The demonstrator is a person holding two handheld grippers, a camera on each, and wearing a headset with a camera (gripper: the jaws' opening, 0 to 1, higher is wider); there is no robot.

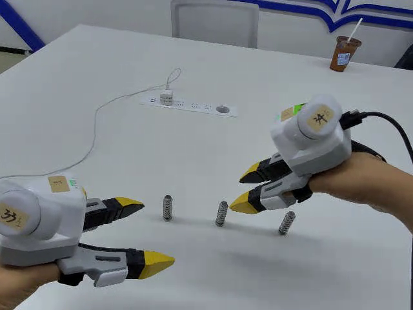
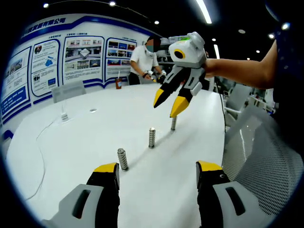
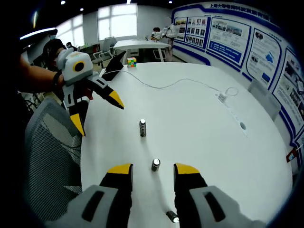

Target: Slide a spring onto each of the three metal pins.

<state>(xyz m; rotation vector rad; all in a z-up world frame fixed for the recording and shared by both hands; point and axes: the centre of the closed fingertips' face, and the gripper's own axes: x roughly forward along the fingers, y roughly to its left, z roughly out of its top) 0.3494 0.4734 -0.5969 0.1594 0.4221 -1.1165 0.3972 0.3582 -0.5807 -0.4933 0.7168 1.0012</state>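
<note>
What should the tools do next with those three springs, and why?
Probably lift the right tool up and away from the row. All three springs already stand upright in a line on the table. The right tool and the left tool are both open and empty, so nothing seems left to slide on.

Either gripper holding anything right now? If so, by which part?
Nothing is held. The left gripper and right gripper both have their jaws open and bare. The three springs stand on the table, none gripped.
</note>
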